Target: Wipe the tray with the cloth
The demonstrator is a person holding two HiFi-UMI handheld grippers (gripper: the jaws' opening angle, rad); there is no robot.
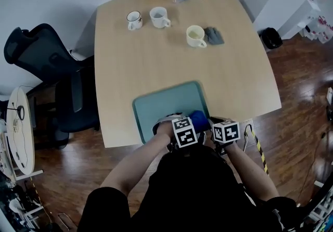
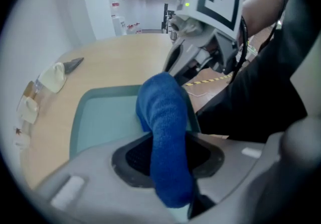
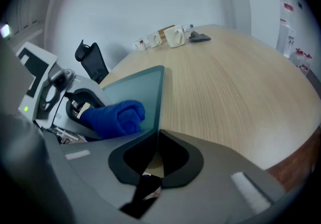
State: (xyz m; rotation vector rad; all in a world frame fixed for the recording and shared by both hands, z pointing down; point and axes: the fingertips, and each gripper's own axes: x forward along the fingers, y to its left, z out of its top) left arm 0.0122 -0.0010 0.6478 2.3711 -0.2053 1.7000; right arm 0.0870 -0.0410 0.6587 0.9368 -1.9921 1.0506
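Mugs [image 1: 159,17] number three; one tray [image 1: 156,102], one blue cloth [image 1: 198,119].

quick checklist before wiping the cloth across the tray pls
1. Cloth held by the left gripper: ok, its jaws are closed on it.
2. Tray steadied: ok, the right gripper is shut on its right rim.
3. Cloth pressed onto the tray: cannot tell; it is bunched and the contact isn't visible.
4. Tray surface ahead free of objects: ok, only the cloth is over it.
5. Cream mug out of the stroke's way: ok, far across the table.
6. Tray fully on the table: cannot tell; the grippers hide its near edge.
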